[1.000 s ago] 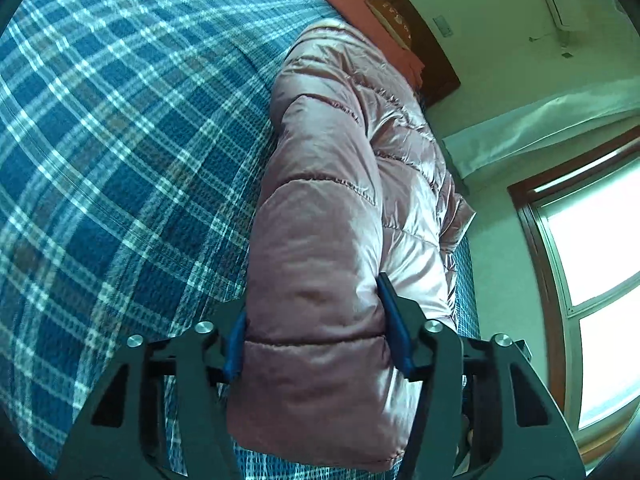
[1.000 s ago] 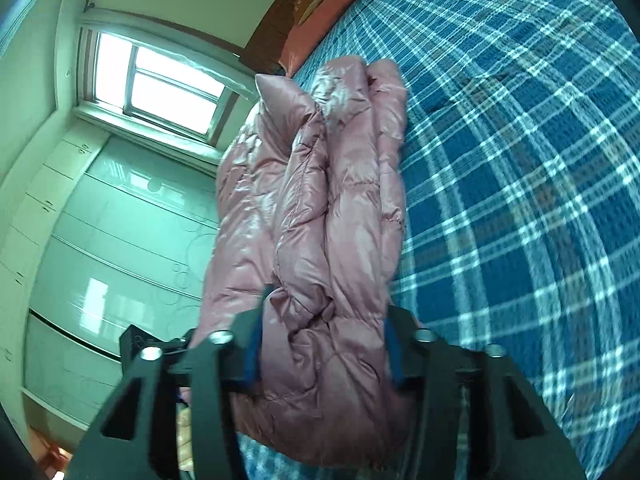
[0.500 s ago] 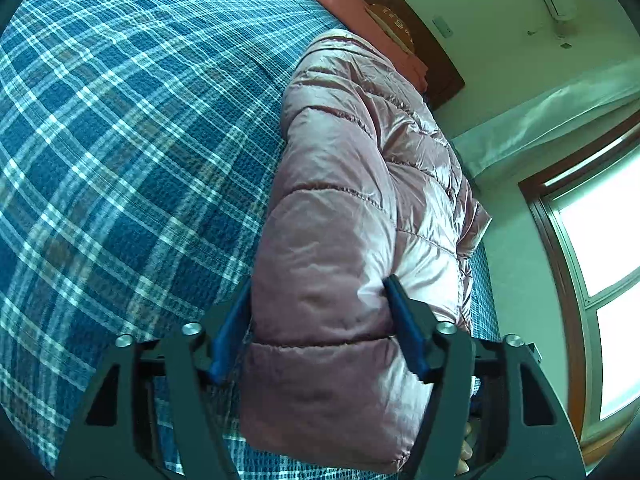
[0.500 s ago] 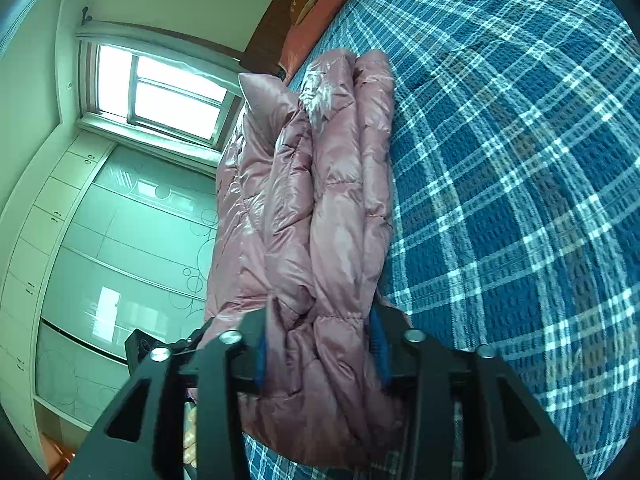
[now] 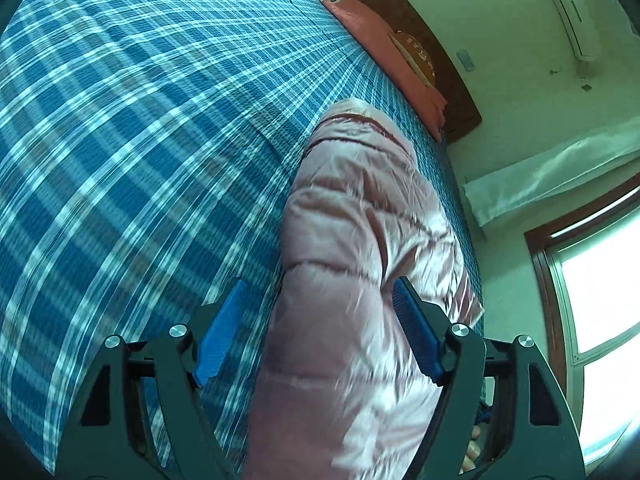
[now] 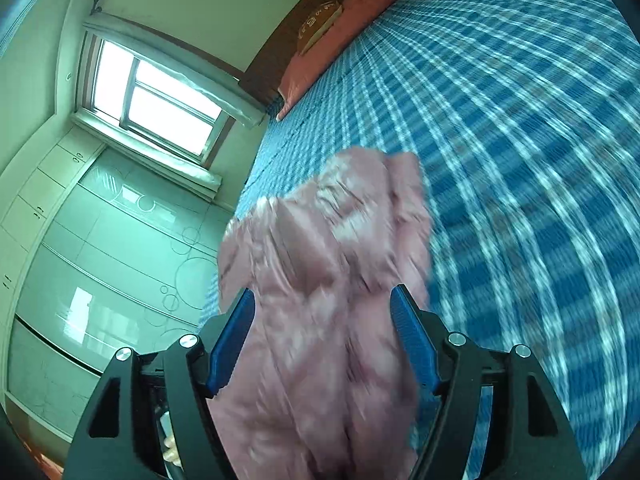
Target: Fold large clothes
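The shiny pink quilted puffer jacket [image 5: 360, 264] lies in a long, folded bundle on the blue-and-white plaid bedspread [image 5: 140, 140]. In the left wrist view it fills the lower centre and runs up toward the salmon-coloured pillow [image 5: 384, 52] at the upper right. In the right wrist view the same bundle [image 6: 324, 280] climbs from the bottom centre toward the middle of the frame, with the window [image 6: 156, 100] at the upper left.

The left gripper [image 5: 320, 320] has its blue-padded jaws spread. The left pad stands clear of the fabric, with bedspread showing in the gap; the right pad sits at the jacket's edge, and I can't tell whether it touches. The right gripper [image 6: 322, 324] is spread too, its pads on either side of the bundle and not pressing it, as far as the blur allows.

What matters next, I'd say, is that the jacket's long axis points straight ahead from both grippers, and each straddles a near end of it. Neither looks clearly closer than the other.
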`<state>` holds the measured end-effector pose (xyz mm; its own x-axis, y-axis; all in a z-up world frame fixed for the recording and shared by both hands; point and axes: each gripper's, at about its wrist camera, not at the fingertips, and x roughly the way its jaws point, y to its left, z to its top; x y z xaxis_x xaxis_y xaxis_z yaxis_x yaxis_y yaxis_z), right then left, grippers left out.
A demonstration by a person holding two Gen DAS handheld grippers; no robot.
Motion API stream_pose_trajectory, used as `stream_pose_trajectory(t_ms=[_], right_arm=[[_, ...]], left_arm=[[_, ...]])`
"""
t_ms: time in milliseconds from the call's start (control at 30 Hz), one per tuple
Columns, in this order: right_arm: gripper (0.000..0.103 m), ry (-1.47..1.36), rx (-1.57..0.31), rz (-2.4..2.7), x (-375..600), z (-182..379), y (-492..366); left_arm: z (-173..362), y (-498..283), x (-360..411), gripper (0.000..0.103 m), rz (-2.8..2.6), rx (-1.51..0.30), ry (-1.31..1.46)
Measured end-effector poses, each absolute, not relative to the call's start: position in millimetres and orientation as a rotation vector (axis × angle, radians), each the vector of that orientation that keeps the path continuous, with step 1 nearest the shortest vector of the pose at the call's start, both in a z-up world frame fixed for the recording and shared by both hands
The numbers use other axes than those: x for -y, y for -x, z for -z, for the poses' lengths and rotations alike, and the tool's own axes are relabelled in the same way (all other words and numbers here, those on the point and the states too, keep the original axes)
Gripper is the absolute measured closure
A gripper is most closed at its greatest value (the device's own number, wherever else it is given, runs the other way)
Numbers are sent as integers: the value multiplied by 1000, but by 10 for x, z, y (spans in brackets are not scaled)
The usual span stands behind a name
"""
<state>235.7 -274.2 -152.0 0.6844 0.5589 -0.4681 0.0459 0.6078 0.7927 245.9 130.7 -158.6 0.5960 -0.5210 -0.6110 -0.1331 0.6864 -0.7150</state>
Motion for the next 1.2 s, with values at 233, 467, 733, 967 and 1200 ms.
stream_pose_trajectory(t_ms=[233,467,733,967,1200], right_arm=[[35,-915,-836,-263,2749,1811,-2778],[80,-993,-893,-246,2849,2236,-2811],[79,-1034,-882,-260,2907,2271,-2767],[68,-1041,-860,-262,3083,2141,-2485],[67,-1043,-838,-269,3047,1994,-2096]], left_arm=[[1710,-2835,-1053,31,224,-975,763],[1945,-2953,-857,47,207,-1028,755],[1938,-2977,-793,46,185,-1023,717],[1825,-2789,-851,35,170,-1000,713],[1746,-2491,-896,33,146,-986,731]])
